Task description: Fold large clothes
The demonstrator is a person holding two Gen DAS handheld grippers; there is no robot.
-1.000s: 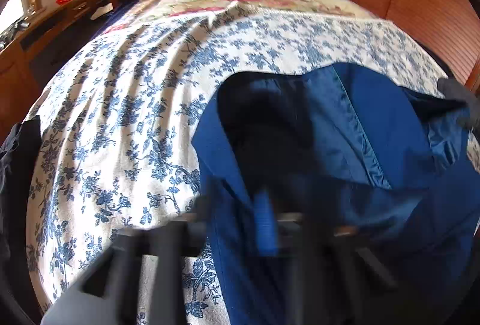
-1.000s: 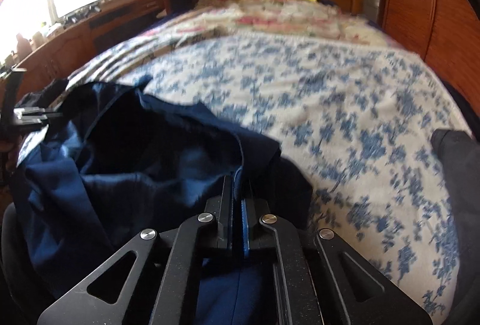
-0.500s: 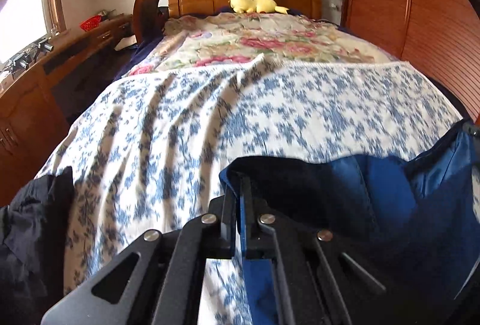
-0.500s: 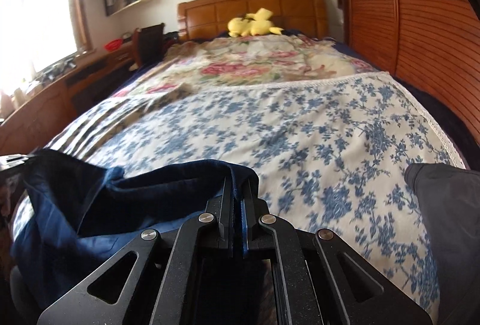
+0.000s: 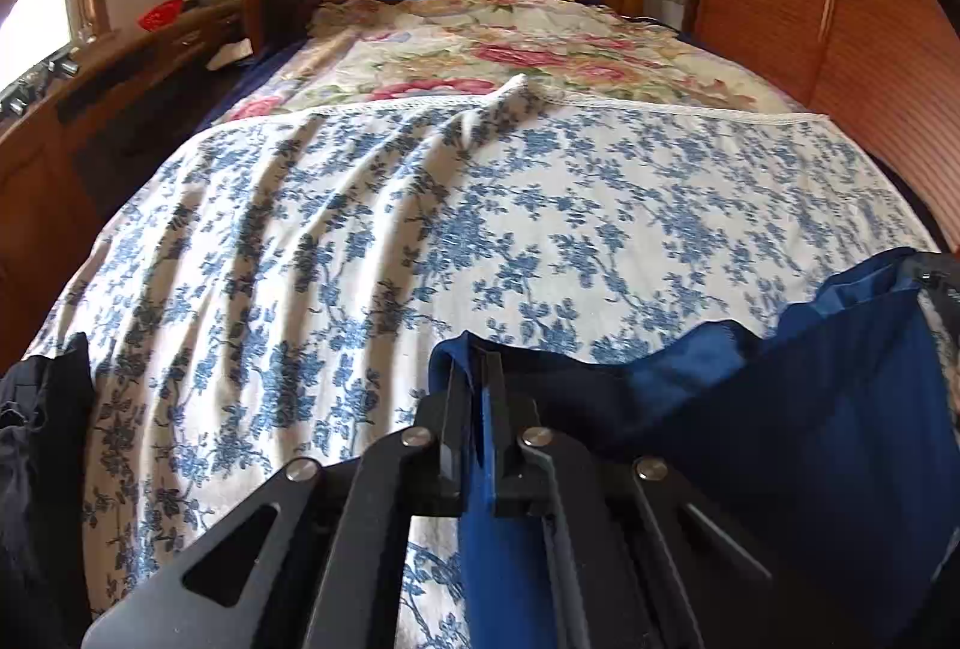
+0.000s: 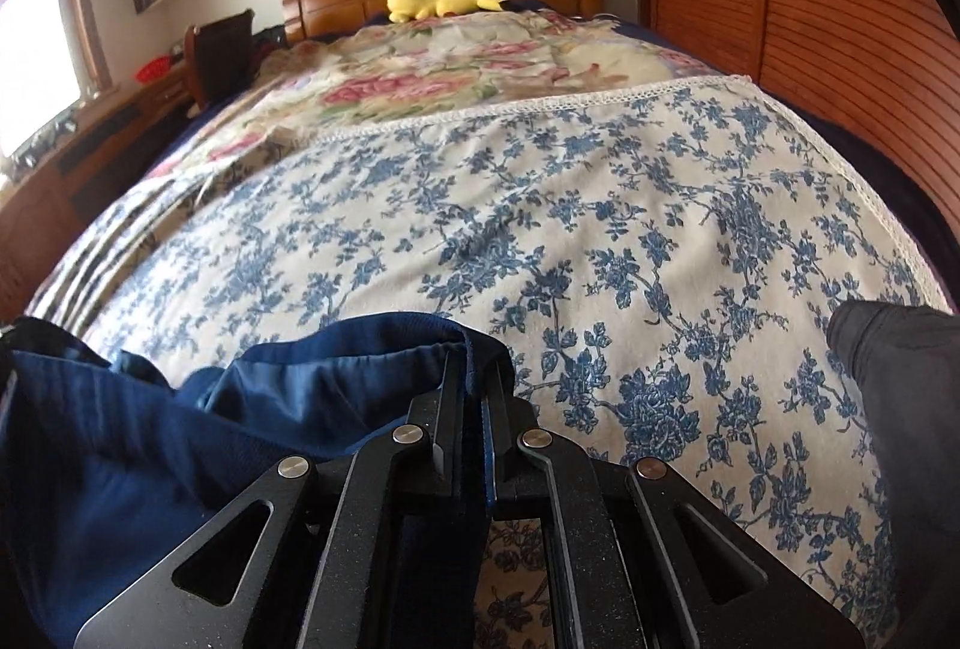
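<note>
Left gripper [image 5: 478, 385] and right gripper [image 6: 474, 385] are each clamping the blue garment [image 5: 810, 409], which is sagging between them above the bed [image 5: 420, 229].

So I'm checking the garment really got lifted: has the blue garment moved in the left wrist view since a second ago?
Yes. The blue garment has slid down and right against the floral bedspread, uncovering more print. Left gripper is shut on it.

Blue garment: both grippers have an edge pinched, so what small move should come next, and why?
Probably spread the two grippers apart to draw the edge taut. The left gripper and right gripper are each shut on the blue garment, which sags in loose folds between them above the floral bedspread, too slack to lay flat.
</note>
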